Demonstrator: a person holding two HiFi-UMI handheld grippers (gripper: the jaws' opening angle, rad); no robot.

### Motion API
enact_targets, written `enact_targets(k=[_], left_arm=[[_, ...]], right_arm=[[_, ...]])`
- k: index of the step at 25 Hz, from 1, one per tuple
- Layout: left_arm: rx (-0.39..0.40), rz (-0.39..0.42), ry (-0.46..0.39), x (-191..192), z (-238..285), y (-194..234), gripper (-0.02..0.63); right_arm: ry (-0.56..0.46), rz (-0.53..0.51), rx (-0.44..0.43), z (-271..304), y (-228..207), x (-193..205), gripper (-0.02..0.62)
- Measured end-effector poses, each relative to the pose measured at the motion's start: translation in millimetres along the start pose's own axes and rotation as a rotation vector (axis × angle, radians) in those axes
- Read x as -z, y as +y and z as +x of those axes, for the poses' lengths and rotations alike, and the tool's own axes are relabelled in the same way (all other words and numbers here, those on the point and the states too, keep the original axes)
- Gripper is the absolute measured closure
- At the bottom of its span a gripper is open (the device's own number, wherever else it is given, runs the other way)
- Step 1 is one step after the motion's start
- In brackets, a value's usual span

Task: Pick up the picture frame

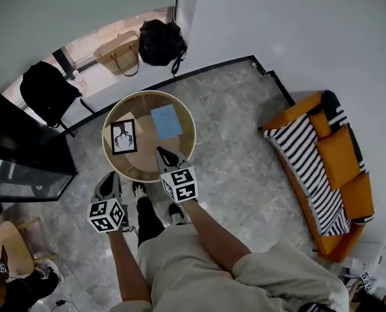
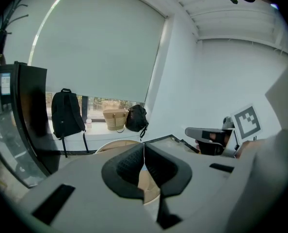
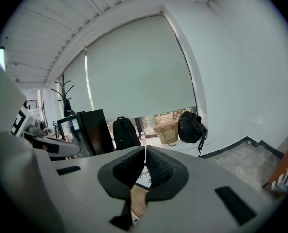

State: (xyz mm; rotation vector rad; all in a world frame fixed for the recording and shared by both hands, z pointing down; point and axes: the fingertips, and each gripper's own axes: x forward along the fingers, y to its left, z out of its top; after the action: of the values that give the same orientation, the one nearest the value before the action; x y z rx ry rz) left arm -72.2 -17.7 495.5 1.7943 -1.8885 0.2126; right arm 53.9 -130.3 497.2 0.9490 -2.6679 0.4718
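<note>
**Head view: picture frame not yet picked up, both grippers empty**

Subject item: the picture frame (image 1: 123, 136) lies flat on the left half of a round wooden worktop (image 1: 145, 104). It has a black border and a white sheet with a dark, branching figure. It appears intact and nothing rests on it. Its edges sit low against the wood, so a grip on one border will probably need a tilt or a slide toward the rim.

Progress: no part of the pick is done. The frame is untouched and neither gripper is in contact with it. Approach, opening of the fingers, closure on a border and the lift all remain.

Grippers: the right gripper (image 1: 160, 151) hangs over the near edge of the worktop, just beside the frame's lower right corner. Its fingers are pressed together with nothing between them. The left gripper (image 1: 110, 175) is off the worktop on the near side, over the floor. Its fingers are likewise closed and empty.

Surroundings: a blue sheet (image 1: 166, 121) lies on the worktop to the right of the frame, apart from it. An orange sofa (image 1: 336, 168) stands well away at the right.
</note>
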Motion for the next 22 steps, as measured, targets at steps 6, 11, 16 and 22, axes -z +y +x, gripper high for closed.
enact_targets(k=[6, 11, 16, 22], left_arm=[[0.027, -0.114, 0.006, -8, 37, 26, 0.584], [0.040, -0.150, 0.027, -20, 65, 73, 0.584], [0.038, -0.204, 0.003, -54, 93, 141, 0.584], [0.091, -0.239, 0.000, -78, 139, 186, 0.584]], right_arm=[[0.086, -0.017, -0.056, 32, 5, 8, 0.558], [0.149, 0.019, -0.107, 73, 18, 8, 0.558], [0.176, 0.043, -0.105, 124, 28, -3, 0.558], [0.215, 0.143, -0.140, 170, 42, -2, 0.560]])
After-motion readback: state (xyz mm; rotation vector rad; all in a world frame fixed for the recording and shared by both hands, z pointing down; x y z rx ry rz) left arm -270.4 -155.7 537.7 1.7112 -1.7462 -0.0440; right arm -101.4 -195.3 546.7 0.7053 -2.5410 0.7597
